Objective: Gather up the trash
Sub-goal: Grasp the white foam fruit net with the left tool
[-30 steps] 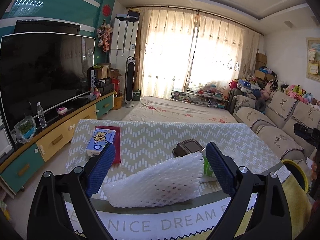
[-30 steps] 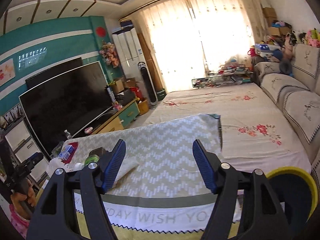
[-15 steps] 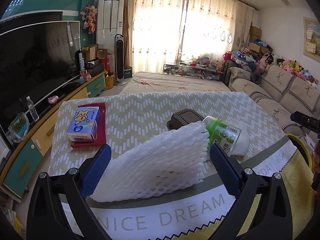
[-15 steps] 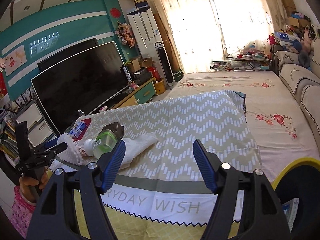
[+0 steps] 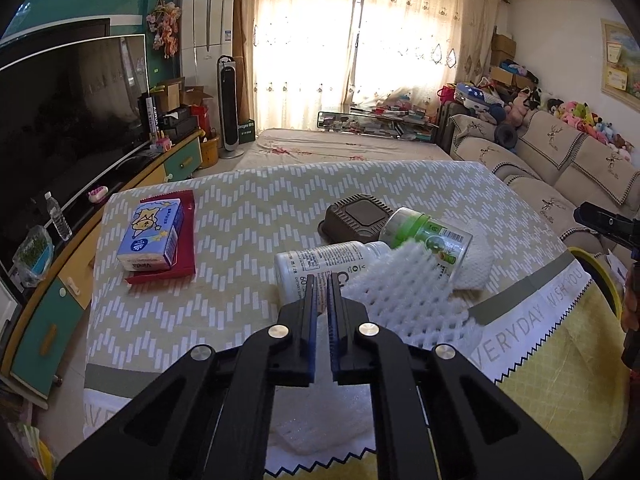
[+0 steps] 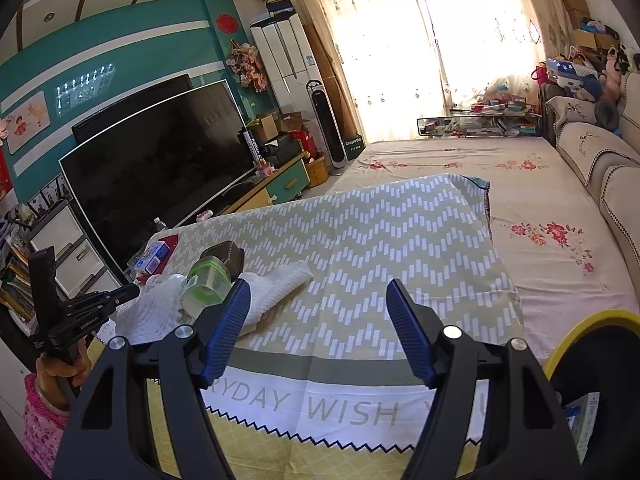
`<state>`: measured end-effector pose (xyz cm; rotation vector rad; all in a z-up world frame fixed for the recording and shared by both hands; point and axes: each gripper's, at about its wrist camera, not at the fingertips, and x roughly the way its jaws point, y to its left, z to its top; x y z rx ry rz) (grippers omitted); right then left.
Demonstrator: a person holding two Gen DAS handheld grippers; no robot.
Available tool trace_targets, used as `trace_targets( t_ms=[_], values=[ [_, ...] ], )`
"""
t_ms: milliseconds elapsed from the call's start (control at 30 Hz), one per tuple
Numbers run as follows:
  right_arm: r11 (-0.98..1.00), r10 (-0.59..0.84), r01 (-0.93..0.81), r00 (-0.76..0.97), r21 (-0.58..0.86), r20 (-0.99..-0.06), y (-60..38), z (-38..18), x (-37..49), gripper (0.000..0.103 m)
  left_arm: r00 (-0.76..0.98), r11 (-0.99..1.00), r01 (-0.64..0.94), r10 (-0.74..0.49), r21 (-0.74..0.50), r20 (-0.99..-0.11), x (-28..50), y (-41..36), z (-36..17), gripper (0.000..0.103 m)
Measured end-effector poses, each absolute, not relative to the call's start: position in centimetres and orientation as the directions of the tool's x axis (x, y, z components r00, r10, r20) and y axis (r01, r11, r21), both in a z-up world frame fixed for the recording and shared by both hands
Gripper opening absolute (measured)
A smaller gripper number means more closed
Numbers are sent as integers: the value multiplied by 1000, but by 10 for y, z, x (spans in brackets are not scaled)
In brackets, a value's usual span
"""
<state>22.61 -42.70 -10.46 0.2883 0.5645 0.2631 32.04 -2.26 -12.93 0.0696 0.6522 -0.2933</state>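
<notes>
Left tool [image 5: 322, 294] jaws just snapped closed on white foam net [image 5: 404, 300] at desk [image 5: 248, 216] front edge; right tool [image 6: 318, 312] half open, empty. Two bottles [image 5: 424, 240] and a brown box [image 5: 356, 220] crowd behind the net. Cloth reads "EVERYDAY WISH YOU".

Sun blazes through the curtains [image 5: 360, 40] at twelve o'clock; dark television [image 5: 68, 112] at nine, sofa [image 5: 560, 168] at three.

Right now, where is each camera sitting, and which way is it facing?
Left wrist: rides on the left tongs, looking along them over the table at a white bottle and foam net; the tongs have just been closing and are shut, but whether they pinch the foam is unclear.
Right wrist: rides on the open right tongs, facing across the tablecloth toward the television; the person's left hand shows at left.
Shared: the green-capped jar, foam net, television.
</notes>
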Motion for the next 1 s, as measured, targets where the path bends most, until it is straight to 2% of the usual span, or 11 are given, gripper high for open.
trace_targets(
  t_ms=[333, 433, 467, 533, 567, 767, 933, 967, 1000],
  values=[
    [922, 329, -170, 816, 347, -476, -428, -104, 225, 67, 766, 943, 332, -275, -10, -581, 288, -38, -110, 1],
    [919, 335, -175, 816, 352, -471, -428, -103, 225, 67, 730, 920, 392, -317, -10, -606, 285, -41, -108, 1],
    [919, 337, -176, 815, 353, -471, -428, -103, 224, 67, 722, 917, 398, -314, 0, -616, 286, -42, -109, 4],
    [919, 336, -175, 815, 352, -472, -428, -103, 224, 67, 715, 917, 399, -294, 24, -634, 292, -41, -112, 48],
    [919, 336, -175, 815, 353, -472, -428, -104, 224, 67, 707, 915, 402, -294, 25, -643, 295, -39, -115, 74],
    [918, 340, -174, 809, 358, -480, -429, -104, 224, 67, 635, 923, 385, -248, 22, -731, 311, -25, -141, 76],
    [919, 341, -175, 803, 353, -488, -427, -105, 225, 68, 567, 909, 415, -289, -36, -772, 323, -20, -157, 76],
    [919, 341, -174, 802, 353, -490, -427, -105, 225, 68, 552, 905, 423, -303, -52, -777, 324, -20, -159, 74],
    [919, 341, -174, 802, 353, -491, -427, -105, 225, 68, 539, 900, 431, -316, -67, -781, 324, -20, -161, 59]
  ],
)
